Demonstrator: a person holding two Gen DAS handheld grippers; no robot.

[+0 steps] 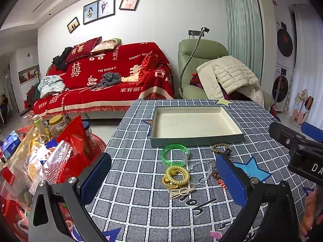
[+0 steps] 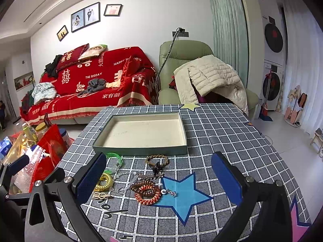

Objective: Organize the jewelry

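Behind the table a red wedding-print sofa throw [image 1: 113, 76] and a green recliner [image 2: 181, 60] draped with a cream quilted jacket [image 1: 232, 76] fill the living room, while the checked tablecloth [image 2: 222, 133] carries the work. An empty shallow tray [image 1: 193, 139] with a cream lining sits toward the far side, most likely set there as the destination for the jewelry strewn just in front of it. That loose cluster includes a translucent green bangle [image 1: 175, 154], a yellow spiral hair tie [image 1: 177, 176], a brown braided bracelet [image 2: 157, 159], an orange-and-brown coiled hair tie [image 2: 146, 194], a clear beaded strand [image 1: 201, 171] and a small wooden clip [image 1: 181, 192], all lying on the cloth near one another, some touching. The left gripper [image 1: 163, 179] hovers with its blue pads spread wide to either side of the yellow tie and bangle, holding nothing. The right gripper [image 2: 159, 179] is likewise spread apart and empty, framing the coiled tie and the blue star patch [image 2: 183, 195]. Nothing is in the tray yet, so sorting appears not to have begun; the open stance probably readies each tool for a first pick.
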